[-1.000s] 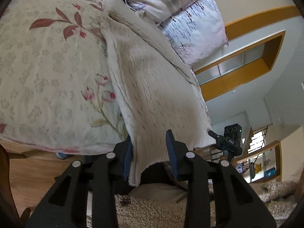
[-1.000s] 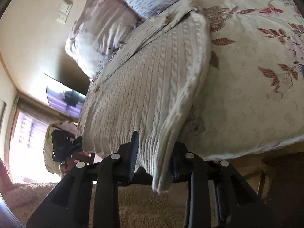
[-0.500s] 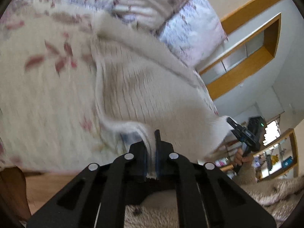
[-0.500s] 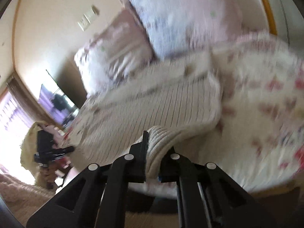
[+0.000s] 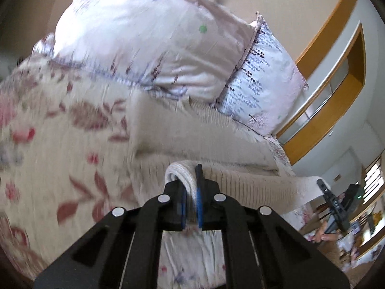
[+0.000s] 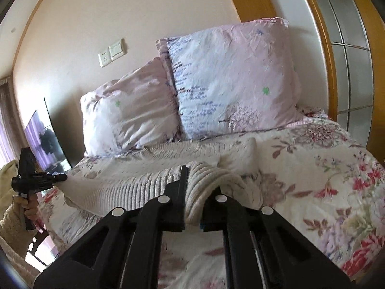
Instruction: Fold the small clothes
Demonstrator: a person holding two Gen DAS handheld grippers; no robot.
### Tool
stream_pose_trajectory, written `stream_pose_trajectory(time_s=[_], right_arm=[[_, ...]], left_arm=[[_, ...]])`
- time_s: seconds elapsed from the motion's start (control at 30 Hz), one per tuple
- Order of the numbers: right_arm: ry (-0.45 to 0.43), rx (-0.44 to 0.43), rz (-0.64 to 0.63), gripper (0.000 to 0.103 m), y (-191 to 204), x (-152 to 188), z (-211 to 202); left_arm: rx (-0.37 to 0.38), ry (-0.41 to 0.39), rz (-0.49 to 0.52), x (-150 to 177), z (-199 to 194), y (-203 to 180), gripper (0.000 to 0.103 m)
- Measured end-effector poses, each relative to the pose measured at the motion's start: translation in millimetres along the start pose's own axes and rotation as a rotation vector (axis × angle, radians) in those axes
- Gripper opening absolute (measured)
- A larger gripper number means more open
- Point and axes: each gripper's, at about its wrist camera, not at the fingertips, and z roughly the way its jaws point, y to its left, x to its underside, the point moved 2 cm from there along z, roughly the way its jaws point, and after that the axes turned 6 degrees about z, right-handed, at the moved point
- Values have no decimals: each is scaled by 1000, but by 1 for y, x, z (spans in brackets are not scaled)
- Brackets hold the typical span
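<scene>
Soft daylight, motion blur, fisheye-warped edges

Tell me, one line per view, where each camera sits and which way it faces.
Left wrist: sits on the left gripper, facing across the bed at the pillows; jaws shut on the knitted sweater; right gripper and its hand at the right edge.
Right wrist: sits on the right gripper, facing the pillows and wall; jaws shut on the sweater; left gripper, hand and fleece sleeve at left.
Shared: sweater, pillows, floral bedspread.
</scene>
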Motion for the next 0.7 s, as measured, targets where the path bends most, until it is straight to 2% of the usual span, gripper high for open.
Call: stream_pose_trajectory(time_s=[0.33,0.7], right_arm=[[-34,30,26,7,-4,-30,33],[-64,46,30,7,-11,-70,80]], left_arm=[[-53,-54,63,-62,24,-14,6],[-81,-96,55,-112,59,-9,6]])
